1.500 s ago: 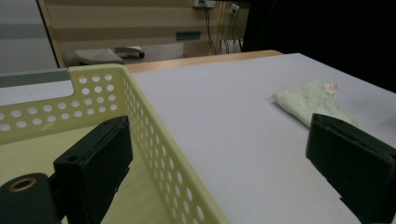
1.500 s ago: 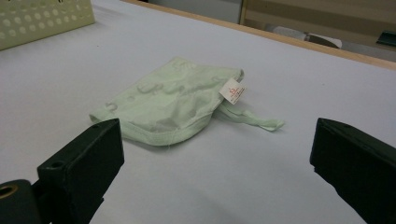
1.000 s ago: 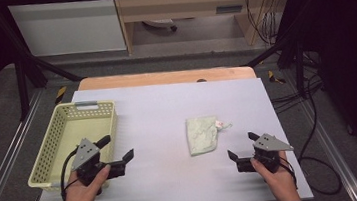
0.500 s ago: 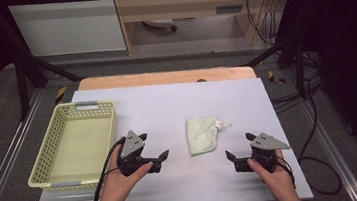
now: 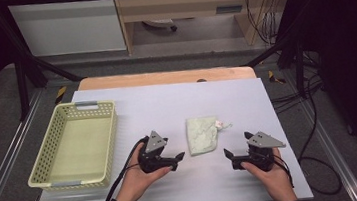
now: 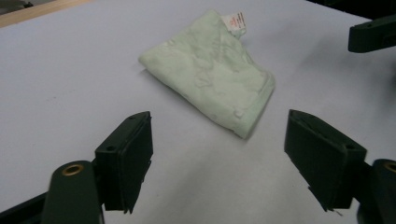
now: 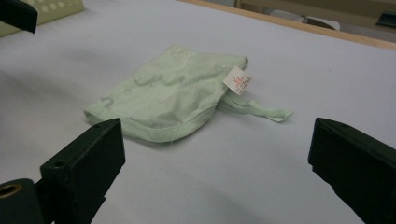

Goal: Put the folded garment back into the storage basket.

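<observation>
Folded pale green cloth (image 5: pixel 202 134) lies flat on the white tabletop (image 5: pixel 177 105), a little right of the high view's centre, with a small white label (image 5: pixel 217 124) and a thin strap at its upper right corner. Left gripper (image 5: pixel 177 158) sits just left of the cloth's lower edge; its jaws have just been closing but stand apart, nothing between them, with the cloth ahead of them in the left gripper view (image 6: pixel 212 70). Right gripper (image 5: pixel 228 156) rests at the lower right, jaws spread wide and empty, near the cloth but not touching it.

A yellow-green perforated basket (image 5: pixel 38 168) stands at the tabletop's left edge. Beyond the white sheet, a strip of wooden table (image 5: pixel 164 77) shows at the far edge. Grey floor, a pale cabinet (image 5: pixel 65 27) and dark cables (image 5: pixel 311 91) surround it.
</observation>
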A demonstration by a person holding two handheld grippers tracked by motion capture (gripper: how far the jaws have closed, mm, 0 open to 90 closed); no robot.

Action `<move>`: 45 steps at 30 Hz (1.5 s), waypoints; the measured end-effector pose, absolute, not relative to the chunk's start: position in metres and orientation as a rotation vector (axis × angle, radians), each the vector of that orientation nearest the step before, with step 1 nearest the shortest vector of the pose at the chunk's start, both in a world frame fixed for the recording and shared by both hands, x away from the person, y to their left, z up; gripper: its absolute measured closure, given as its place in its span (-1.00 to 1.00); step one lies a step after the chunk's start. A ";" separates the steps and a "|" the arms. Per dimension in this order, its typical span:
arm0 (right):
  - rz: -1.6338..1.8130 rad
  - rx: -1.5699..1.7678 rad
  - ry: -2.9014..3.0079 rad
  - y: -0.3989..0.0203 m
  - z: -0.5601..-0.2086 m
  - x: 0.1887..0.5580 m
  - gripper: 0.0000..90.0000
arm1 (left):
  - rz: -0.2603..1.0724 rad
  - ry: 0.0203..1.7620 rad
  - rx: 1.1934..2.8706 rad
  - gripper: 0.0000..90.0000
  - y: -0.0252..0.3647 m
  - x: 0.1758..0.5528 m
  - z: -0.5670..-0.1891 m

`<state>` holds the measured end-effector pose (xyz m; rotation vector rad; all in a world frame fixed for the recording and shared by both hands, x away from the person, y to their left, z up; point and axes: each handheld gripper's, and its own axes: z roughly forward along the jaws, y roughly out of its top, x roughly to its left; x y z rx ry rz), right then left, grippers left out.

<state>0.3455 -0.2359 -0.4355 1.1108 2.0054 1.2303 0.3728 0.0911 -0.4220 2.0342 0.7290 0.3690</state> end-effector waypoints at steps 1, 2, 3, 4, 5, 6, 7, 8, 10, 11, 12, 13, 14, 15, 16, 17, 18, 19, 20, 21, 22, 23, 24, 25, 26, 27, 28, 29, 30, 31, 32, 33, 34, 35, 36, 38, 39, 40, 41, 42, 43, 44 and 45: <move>1.221 1.123 2.012 -0.236 -0.436 0.346 -0.87 | 0.369 0.729 2.034 -0.42 0.091 0.373 -0.422; 1.221 1.126 2.015 -0.235 -0.436 0.346 -0.86 | 0.364 0.716 2.056 -0.37 0.084 0.373 -0.426; 1.221 1.126 2.015 -0.235 -0.436 0.346 -0.86 | 0.364 0.716 2.056 -0.32 0.084 0.373 -0.426; 1.224 1.129 2.017 -0.236 -0.435 0.344 -0.86 | 0.361 0.711 2.069 -0.26 0.081 0.374 -0.429; 1.225 1.136 2.017 -0.236 -0.434 0.344 -0.85 | 0.352 0.703 2.095 -0.23 0.074 0.376 -0.434; 1.228 1.141 2.016 -0.237 -0.434 0.344 -0.85 | 0.352 0.703 2.095 -0.18 0.074 0.376 -0.434; 1.230 1.142 2.013 -0.237 -0.434 0.344 -0.85 | 0.345 0.697 2.104 -0.11 0.071 0.377 -0.436; 1.229 1.144 2.013 -0.237 -0.433 0.344 -0.85 | 0.338 0.689 2.119 -0.05 0.064 0.379 -0.441; 1.230 1.144 2.013 -0.237 -0.433 0.343 -0.85 | 0.335 0.686 2.130 0.04 0.061 0.380 -0.443; 1.232 1.146 2.016 -0.237 -0.432 0.343 -0.85 | 0.333 0.686 2.137 0.08 0.058 0.381 -0.445; 1.233 1.146 2.019 -0.236 -0.432 0.343 -0.85 | 0.330 0.684 2.143 0.11 0.055 0.382 -0.447; 1.233 1.146 2.019 -0.236 -0.432 0.343 -0.85 | 0.323 0.683 2.151 0.15 0.052 0.383 -0.449; 1.234 1.146 2.023 -0.236 -0.432 0.343 -0.85 | 0.317 0.678 2.162 0.19 0.049 0.384 -0.451; 1.232 1.146 2.027 -0.235 -0.432 0.343 -0.85 | 0.319 0.671 2.175 0.22 0.046 0.385 -0.453; 1.232 1.143 2.026 -0.235 -0.432 0.343 -0.85 | 0.325 0.667 2.188 0.25 0.043 0.386 -0.455; 1.232 1.143 2.026 -0.235 -0.432 0.343 -0.85 | 0.331 0.665 2.199 0.25 0.041 0.387 -0.457; 1.233 1.143 2.027 -0.235 -0.432 0.343 -0.85 | 0.335 0.662 2.205 0.29 0.039 0.388 -0.459; 1.234 1.145 2.026 -0.235 -0.431 0.342 -0.85 | 0.341 0.669 2.196 0.44 0.038 0.389 -0.459; 1.234 1.145 2.026 -0.235 -0.431 0.342 -0.85 | 0.349 0.671 2.197 0.44 0.038 0.389 -0.459; 1.237 1.138 2.027 -0.236 -0.430 0.342 -0.85 | 0.347 0.678 2.193 0.62 0.038 0.390 -0.459; 1.240 1.140 2.023 -0.236 -0.430 0.341 -0.86 | 0.344 0.687 2.191 0.69 0.039 0.391 -0.459; 1.240 1.140 2.023 -0.236 -0.430 0.341 -0.86 | 0.342 0.695 2.191 0.69 0.039 0.392 -0.459; 1.246 1.146 2.021 -0.236 -0.429 0.341 -0.86 | 0.338 0.697 2.193 0.85 0.040 0.392 -0.459; 1.248 1.145 2.020 -0.236 -0.429 0.341 -0.86 | 0.325 0.711 2.194 0.92 0.040 0.393 -0.458; 1.249 1.142 2.020 -0.236 -0.429 0.341 -0.86 | 0.306 0.730 2.192 0.94 0.041 0.393 -0.457; 1.252 1.144 2.021 -0.236 -0.428 0.340 -0.86 | 0.293 0.735 2.197 0.95 0.041 0.392 -0.456; 1.252 1.144 2.021 -0.236 -0.428 0.340 -0.86 | 0.293 0.728 2.205 0.95 0.042 0.391 -0.456; 1.253 1.141 2.021 -0.235 -0.428 0.339 -0.86 | 0.297 0.723 2.212 0.95 0.042 0.390 -0.455; 1.254 1.137 2.023 -0.234 -0.428 0.339 -0.86 | 0.292 0.726 2.217 0.95 0.043 0.389 -0.455; 1.256 1.124 2.026 -0.232 -0.427 0.338 -0.86 | 0.284 0.723 2.227 0.95 0.043 0.387 -0.454; 1.256 1.120 2.029 -0.231 -0.427 0.338 -0.86 | 0.277 0.719 2.234 0.95 0.044 0.384 -0.453; 1.258 1.119 2.032 -0.230 -0.426 0.338 -0.86 | 0.277 0.719 2.234 0.95 0.044 0.384 -0.453; 1.260 1.117 2.035 -0.228 -0.426 0.337 -0.86 | 0.268 0.720 2.234 0.95 0.045 0.382 -0.453; 1.257 1.109 2.041 -0.227 -0.426 0.337 -0.86 | 0.258 0.718 2.237 0.95 0.048 0.378 -0.453; 1.257 1.107 2.044 -0.226 -0.426 0.336 -0.86 | 0.258 0.718 2.237 0.95 0.048 0.378 -0.453; 1.254 1.096 2.055 -0.223 -0.426 0.336 -0.86 | 0.249 0.713 2.245 0.95 0.051 0.374 -0.452; 1.250 1.089 2.062 -0.222 -0.426 0.335 -0.86 | 0.242 0.711 2.248 0.95 0.054 0.370 -0.451; 1.250 1.089 2.062 -0.222 -0.426 0.335 -0.86 | 0.242 0.711 2.248 0.95 0.054 0.370 -0.451; 1.252 1.088 2.063 -0.220 -0.426 0.335 -0.86 | 0.238 0.712 2.248 0.95 0.056 0.368 -0.451; 1.246 1.082 2.078 -0.217 -0.426 0.334 -0.87 | 0.236 0.710 2.251 0.95 0.058 0.366 -0.450; 1.246 1.078 2.084 -0.215 -0.426 0.334 -0.87 | 0.224 0.712 2.251 0.95 0.062 0.362 -0.450; 1.244 1.072 2.092 -0.213 -0.426 0.333 -0.88 | 0.224 0.712 2.251 0.95 0.062 0.362 -0.450; 1.239 1.068 2.098 -0.210 -0.426 0.332 -0.89 | 0.221 0.714 2.249 0.95 0.064 0.360 -0.450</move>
